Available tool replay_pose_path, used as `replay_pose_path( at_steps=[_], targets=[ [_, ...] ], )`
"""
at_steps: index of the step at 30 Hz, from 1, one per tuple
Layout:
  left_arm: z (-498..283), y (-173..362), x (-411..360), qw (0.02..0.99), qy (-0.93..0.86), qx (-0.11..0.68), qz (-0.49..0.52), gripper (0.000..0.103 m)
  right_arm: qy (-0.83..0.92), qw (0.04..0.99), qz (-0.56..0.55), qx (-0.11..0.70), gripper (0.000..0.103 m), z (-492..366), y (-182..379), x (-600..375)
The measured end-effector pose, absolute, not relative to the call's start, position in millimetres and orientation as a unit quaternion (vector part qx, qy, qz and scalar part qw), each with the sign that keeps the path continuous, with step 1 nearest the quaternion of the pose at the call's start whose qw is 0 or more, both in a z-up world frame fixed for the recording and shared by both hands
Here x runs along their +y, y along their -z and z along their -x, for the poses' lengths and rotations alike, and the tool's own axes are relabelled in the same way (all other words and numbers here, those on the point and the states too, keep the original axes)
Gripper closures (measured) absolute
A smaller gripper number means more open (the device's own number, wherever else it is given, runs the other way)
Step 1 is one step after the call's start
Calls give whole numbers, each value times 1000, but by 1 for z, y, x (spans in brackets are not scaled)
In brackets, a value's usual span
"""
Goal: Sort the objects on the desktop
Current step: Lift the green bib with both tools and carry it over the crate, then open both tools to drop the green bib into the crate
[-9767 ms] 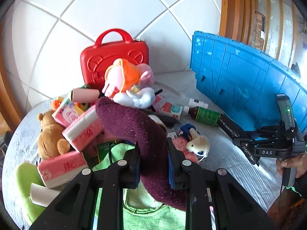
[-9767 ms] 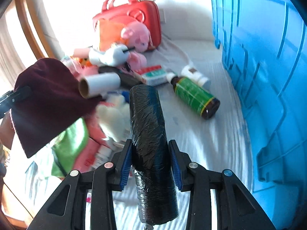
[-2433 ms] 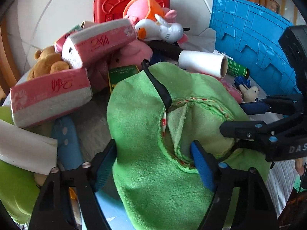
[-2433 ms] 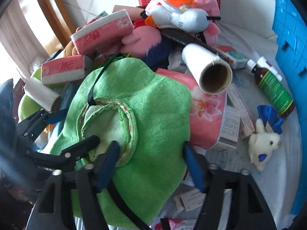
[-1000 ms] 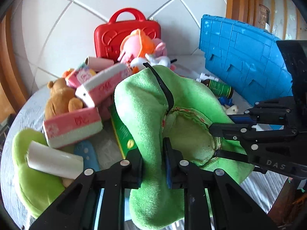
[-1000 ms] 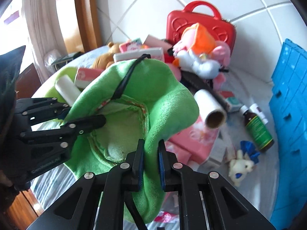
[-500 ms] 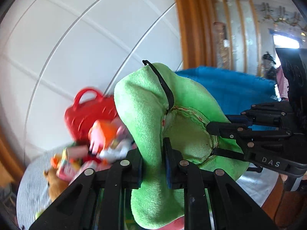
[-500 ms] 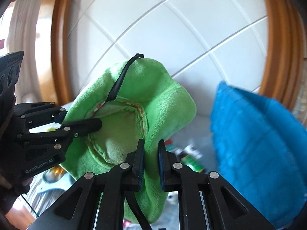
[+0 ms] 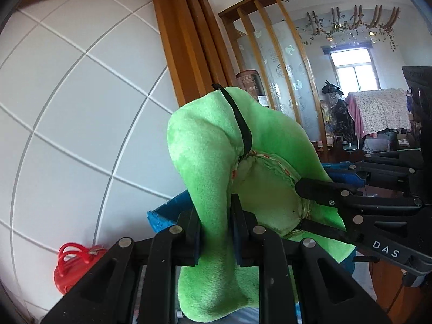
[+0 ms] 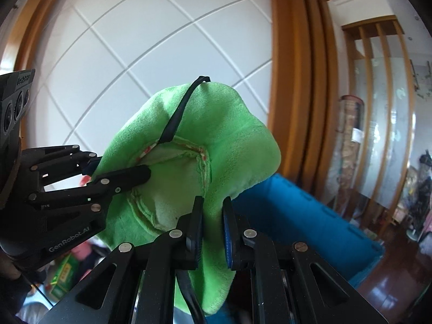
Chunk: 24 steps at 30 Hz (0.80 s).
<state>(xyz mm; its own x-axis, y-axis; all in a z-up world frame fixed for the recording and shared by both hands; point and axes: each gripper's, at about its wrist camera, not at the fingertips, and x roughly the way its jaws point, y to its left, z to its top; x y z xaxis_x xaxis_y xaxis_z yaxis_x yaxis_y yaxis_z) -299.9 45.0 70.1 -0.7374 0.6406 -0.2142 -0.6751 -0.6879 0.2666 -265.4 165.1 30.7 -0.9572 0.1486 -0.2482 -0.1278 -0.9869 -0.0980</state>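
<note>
Green plush hat point(image 9: 210, 162), black strap point(image 9: 240, 118) over its crown, held up in the air between 2 grippers, in front of the white tiled wall point(image 9: 81, 108); pinched on one brim fold by the left gripper point(image 9: 215, 232), jaws clamped on the fabric; gripped on the opposite fold by the right gripper point(image 10: 211, 229), jaws likewise clenched on plush; blue crate point(image 10: 297, 216) just behind and below; red case point(image 9: 70, 267) low at the left; wooden pillar point(image 9: 186, 40) beyond.
</note>
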Motion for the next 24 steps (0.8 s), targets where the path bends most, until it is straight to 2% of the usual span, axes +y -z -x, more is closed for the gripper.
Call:
replay_pose_path(
  at_steps=[11,13,14,15,16,17,18,19,24],
  targets=[
    [343,-70,193,355,-907,199,103,83,-981,105,165,19,90,293,-41,305],
    [352,-63,210,342,-908,211,117,72,-978,109,177,30,89,302,-35,323],
    [355,-59,216,327,-912,217,117,55,-976,112,186,35,88,307,-32,331],
    [360,-55,223,308,-918,223,117,37,-972,118,199,42,84,313,-28,340],
    [363,-52,226,294,-922,226,116,31,-968,128,208,51,75,320,-24,350],
    [365,-49,228,288,-924,224,117,30,-965,140,215,60,68,325,-19,361],
    [367,-47,229,287,-924,221,122,30,-961,147,223,69,49,329,-15,372],
    [371,-45,231,287,-924,218,129,30,-959,148,228,78,38,332,-11,381],
    [380,-37,237,269,-925,227,141,30,-961,135,228,82,37,331,-3,396]
  ],
)
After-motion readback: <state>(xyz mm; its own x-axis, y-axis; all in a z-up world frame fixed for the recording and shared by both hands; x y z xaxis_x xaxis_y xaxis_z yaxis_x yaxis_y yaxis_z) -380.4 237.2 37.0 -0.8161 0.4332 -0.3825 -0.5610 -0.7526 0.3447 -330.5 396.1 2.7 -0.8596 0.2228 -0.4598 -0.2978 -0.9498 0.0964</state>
